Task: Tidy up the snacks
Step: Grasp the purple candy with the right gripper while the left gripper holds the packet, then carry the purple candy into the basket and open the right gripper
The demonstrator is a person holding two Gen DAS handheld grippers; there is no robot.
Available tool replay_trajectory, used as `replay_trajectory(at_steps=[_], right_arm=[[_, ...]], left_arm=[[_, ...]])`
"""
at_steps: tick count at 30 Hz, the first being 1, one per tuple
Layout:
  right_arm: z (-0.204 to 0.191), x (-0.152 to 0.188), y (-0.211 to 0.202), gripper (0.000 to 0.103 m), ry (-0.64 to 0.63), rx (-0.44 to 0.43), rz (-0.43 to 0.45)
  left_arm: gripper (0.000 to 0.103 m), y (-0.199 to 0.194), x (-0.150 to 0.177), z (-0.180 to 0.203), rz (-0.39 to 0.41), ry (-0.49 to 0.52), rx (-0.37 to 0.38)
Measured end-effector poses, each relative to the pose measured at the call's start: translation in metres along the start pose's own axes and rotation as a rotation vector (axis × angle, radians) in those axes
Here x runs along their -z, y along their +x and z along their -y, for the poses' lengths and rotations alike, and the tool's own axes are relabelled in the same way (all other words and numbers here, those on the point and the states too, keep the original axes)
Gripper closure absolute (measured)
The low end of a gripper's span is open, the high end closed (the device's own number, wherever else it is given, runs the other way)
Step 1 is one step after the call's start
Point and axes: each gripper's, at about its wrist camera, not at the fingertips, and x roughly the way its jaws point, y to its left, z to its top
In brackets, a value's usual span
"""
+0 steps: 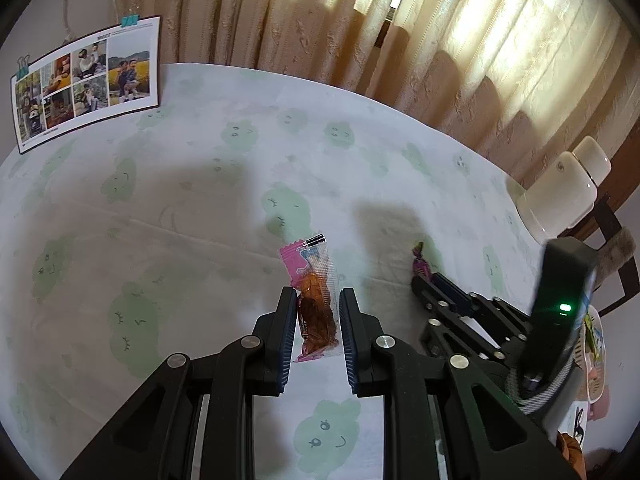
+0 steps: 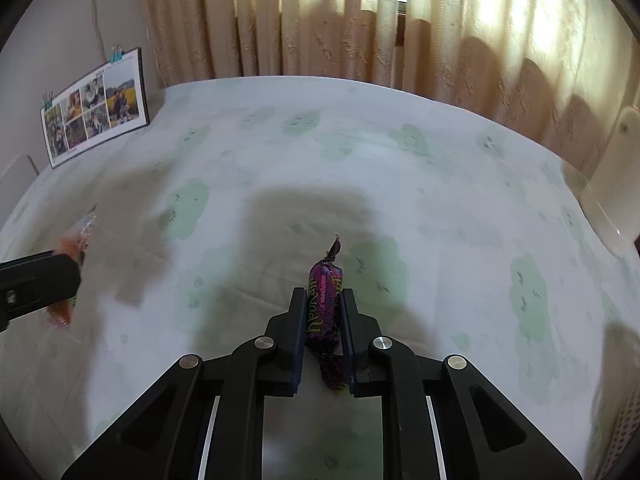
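Both snacks are gripped but neither is put away; the left tongs [image 1: 316,312] clench the pink-ended snack packet [image 1: 316,300] low over the worktop [image 1: 200,200]. The right tongs [image 2: 322,320] clench the purple wrapped candy [image 2: 325,300] at the cloth; a basket [image 1: 596,364] of snacks at the right edge looks the likely destination.

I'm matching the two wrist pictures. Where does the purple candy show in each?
Left wrist: purple candy right of centre, its end poking out beyond the right gripper.
Right wrist: low centre, clamped between the fingers.
Shared landmark: the photo collage, upper left in both.
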Motion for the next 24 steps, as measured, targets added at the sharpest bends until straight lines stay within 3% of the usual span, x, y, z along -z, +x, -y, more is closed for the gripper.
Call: replay_trajectory(at_steps=[11,24], right_arm=[[0.029,0.019,-0.067,0.086,0.087,-0.026,0.112],[0.085,0.059,-0.146,0.086,0.229,0.042,0.221]], left_arm=[[0.084,0.004,0.008,0.019,-0.003,0.069,0.027],[0.084,0.003,0.025,0.047,-0.004,0.163,0.08]])
